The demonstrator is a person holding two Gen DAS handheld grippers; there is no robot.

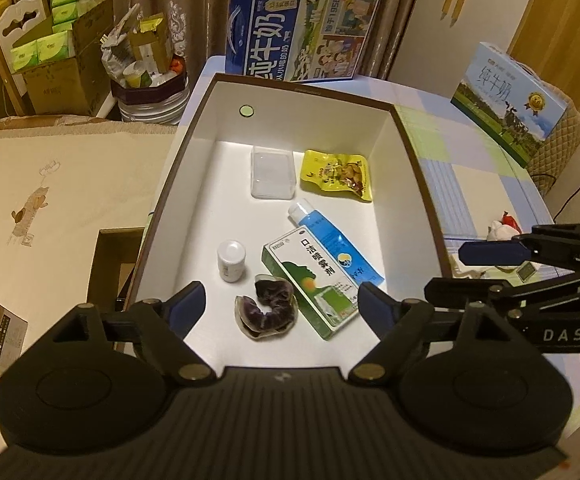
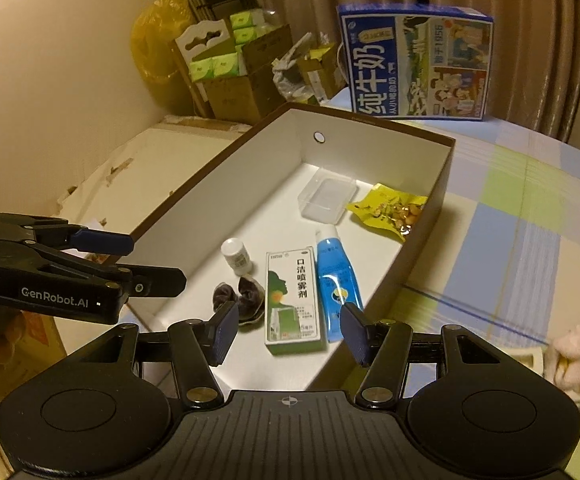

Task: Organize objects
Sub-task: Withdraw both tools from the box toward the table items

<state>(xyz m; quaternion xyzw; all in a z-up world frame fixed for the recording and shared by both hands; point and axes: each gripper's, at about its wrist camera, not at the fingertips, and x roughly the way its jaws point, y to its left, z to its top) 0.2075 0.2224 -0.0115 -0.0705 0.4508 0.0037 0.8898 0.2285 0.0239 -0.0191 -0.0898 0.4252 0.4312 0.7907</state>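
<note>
1. Hovering both tongs over the near end of the open box (image 1: 194, 148), which sits on the bench (image 1: 469, 168). My left tongs (image 1: 281, 303) are released, jaws spread wide, nothing between them. My right tongs (image 2: 288, 330) are likewise released and empty.
2. Contents, all lying on the box floor: clear plastic case (image 1: 272, 172) and yellow snack packet (image 1: 337, 176) toward the far end, centre of frame; blue tube (image 1: 333, 244), green spray carton (image 1: 309, 280), white bottle (image 1: 231, 260) and dark scrunchie (image 1: 268, 312) toward the near end.
3. Judgement: items are gathered in one container so they stay together; flat things are laid down so they cannot topple.
4. Orientation, left wrist view: carton's long axis runs from upper left to lower right; tube lies just beside it, roughly parallel, cap pointing to the upper left. Bottle stands upright, cap up.
5. More items remain on the bench at the right edge of frame, outside the box; I cannot identify them.
</note>
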